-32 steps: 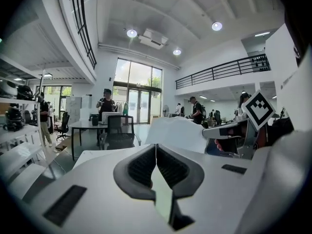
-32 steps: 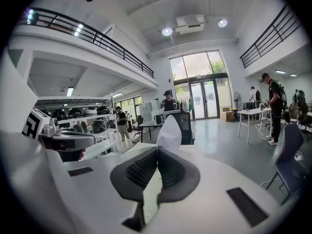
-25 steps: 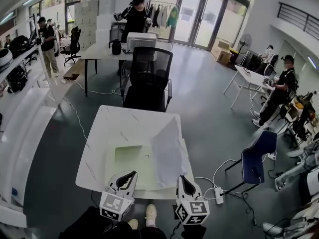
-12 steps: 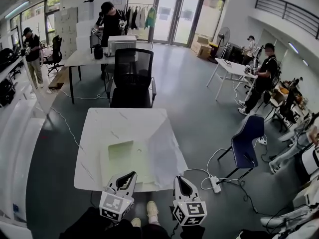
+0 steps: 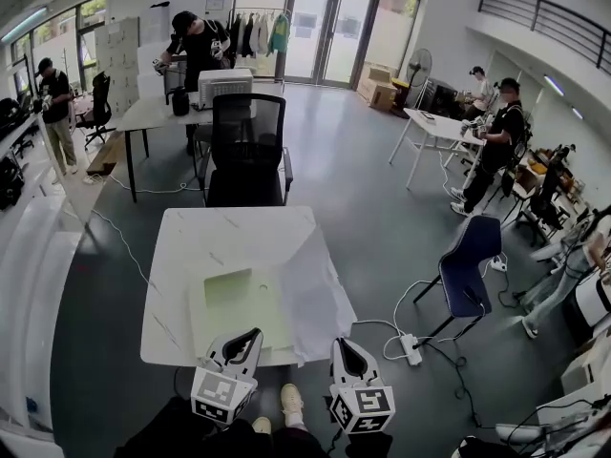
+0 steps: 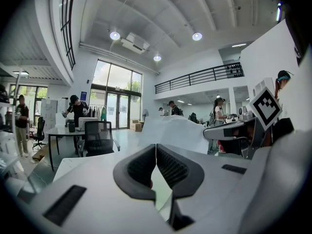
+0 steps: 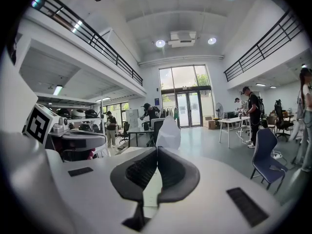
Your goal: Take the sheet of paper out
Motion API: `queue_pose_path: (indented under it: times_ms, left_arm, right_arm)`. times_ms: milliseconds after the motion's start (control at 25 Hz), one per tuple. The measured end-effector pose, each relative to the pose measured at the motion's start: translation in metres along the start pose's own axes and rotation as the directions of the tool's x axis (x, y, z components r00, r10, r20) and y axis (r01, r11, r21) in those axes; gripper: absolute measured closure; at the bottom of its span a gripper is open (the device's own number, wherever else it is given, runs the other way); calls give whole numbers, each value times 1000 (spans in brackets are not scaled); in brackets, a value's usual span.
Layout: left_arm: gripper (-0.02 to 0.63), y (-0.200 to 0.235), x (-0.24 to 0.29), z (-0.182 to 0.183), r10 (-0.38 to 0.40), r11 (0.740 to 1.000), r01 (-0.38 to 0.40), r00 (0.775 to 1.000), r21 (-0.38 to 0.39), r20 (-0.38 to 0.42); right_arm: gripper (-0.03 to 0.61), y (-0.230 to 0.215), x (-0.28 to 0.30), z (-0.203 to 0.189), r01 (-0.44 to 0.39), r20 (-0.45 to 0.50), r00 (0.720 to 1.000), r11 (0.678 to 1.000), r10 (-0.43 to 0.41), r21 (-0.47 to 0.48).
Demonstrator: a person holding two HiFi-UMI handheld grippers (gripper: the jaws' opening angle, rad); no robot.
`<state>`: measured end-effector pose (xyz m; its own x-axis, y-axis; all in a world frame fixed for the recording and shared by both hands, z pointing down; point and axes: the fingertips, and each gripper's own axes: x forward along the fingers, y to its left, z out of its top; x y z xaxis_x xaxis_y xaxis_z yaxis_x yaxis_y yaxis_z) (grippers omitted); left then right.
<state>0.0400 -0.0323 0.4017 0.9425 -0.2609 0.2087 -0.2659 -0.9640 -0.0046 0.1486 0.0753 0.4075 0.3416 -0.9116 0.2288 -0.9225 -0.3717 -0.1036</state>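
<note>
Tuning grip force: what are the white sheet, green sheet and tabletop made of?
The white sheet looks like thin matte paper, by its soft folds; could be film. The green sheet lies flat: card or plastic, perhaps. The tabletop is white, grey-veined, marble-look; stone or laminate, unclear.

Table (image 5: 191, 246) top looked white with faint grey veining, marble-like, smooth, soft sheen. Sheet of paper (image 5: 317, 299) was thin, white, matt, creased. Pale green sheet (image 5: 239, 303) lay matt and flat. My left gripper (image 5: 255, 333) had a smooth white plastic shell; pads (image 6: 141, 167) were matt black, ribbed, rubbery.
</note>
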Motion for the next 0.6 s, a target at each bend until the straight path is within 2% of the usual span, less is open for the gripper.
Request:
queue_pose_path:
  times_ms: [600]
  left_arm:
    - [589,9,11,-7,16,1000,-16,1000,-15,-13]
  right_arm:
    - [561,-6,17,-2,-8,-16,1000,1000,8,2]
